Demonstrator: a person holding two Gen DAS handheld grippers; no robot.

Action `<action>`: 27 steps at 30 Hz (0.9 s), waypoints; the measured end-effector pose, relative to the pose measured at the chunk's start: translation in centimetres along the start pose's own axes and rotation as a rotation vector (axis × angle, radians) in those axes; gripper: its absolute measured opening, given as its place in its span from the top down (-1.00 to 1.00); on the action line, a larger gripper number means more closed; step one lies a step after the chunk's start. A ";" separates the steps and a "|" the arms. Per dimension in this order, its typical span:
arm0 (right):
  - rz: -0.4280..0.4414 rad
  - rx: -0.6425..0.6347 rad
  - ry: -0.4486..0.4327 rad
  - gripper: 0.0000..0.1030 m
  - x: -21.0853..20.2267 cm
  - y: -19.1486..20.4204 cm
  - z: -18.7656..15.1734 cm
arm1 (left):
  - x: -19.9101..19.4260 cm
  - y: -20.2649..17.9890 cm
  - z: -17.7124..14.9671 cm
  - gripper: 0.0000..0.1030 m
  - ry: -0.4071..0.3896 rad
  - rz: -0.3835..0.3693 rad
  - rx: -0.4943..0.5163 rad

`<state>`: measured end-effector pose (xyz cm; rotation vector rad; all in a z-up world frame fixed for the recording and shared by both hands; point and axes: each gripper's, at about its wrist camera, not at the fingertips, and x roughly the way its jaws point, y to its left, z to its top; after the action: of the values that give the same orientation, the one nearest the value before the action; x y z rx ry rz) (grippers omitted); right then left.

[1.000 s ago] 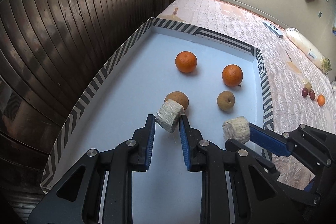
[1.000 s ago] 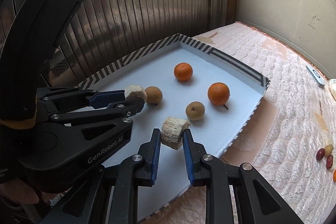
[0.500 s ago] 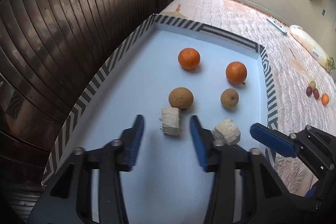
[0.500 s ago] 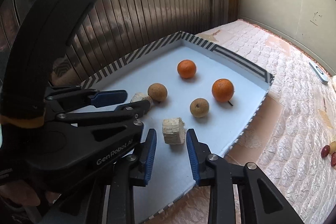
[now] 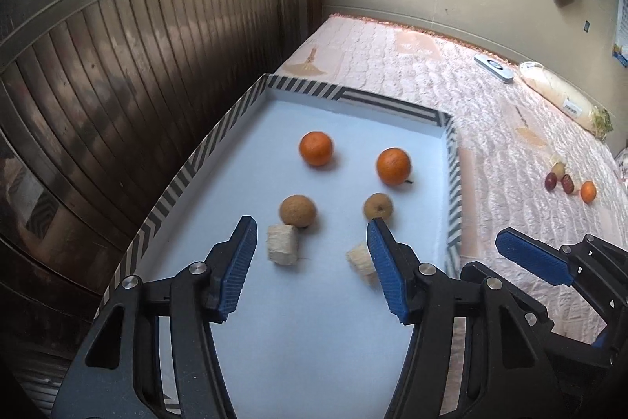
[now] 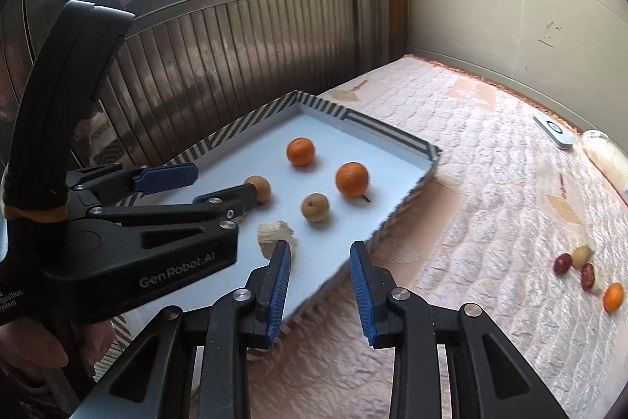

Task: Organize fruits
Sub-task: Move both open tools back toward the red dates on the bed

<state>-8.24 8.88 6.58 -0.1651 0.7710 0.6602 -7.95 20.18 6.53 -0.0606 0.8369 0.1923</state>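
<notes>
We hold both tongs wide open and empty over the near end of the striped-rim tray point(image 5: 219, 136): the left tongs point(image 5: 310, 242) frame one pale fibrous chunk point(image 5: 282, 244), the right tongs point(image 6: 320, 254) hover at its near right edge by the other chunk point(image 6: 274, 233). Two oranges point(image 5: 316, 148) sit far, two brown fruits point(image 5: 298, 210) between. More small fruits point(image 6: 581, 268) lie well apart on the bed point(image 6: 490, 183), right.
</notes>
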 end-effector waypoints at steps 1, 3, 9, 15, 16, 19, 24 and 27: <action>-0.010 0.008 -0.003 0.40 -0.6 -0.2 -0.3 | -0.2 -0.5 0.1 -0.14 -0.004 -0.009 0.008; -0.028 0.025 -0.008 0.39 -1.3 -1.1 -0.6 | -0.5 -1.5 0.2 -0.14 -0.009 -0.026 0.024; -0.089 0.082 -0.017 0.36 -3.3 -4.2 -1.7 | -1.2 -5.2 0.5 -0.14 -0.022 -0.076 0.079; -0.148 0.150 -0.020 0.34 -5.4 -7.9 -3.2 | -0.8 -9.3 0.7 -0.14 0.003 -0.140 0.136; -0.159 0.163 -0.020 0.34 -5.7 -8.6 -3.5 | -0.8 -10.0 0.6 -0.14 0.007 -0.152 0.143; -0.183 0.203 -0.018 0.33 -6.6 -10.6 -4.4 | -0.5 -11.9 0.7 -0.14 0.027 -0.183 0.167; -0.224 0.261 -0.009 0.33 -8.0 -14.2 -6.1 | 0.2 -15.1 0.6 -0.14 0.057 -0.220 0.207; -0.254 0.295 0.000 0.32 -8.7 -16.2 -7.1 | 0.9 -17.1 0.8 -0.14 0.079 -0.245 0.229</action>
<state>-7.22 -10.76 5.93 0.0074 0.8220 0.3012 -3.48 3.67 6.07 0.0439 0.9175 -0.1377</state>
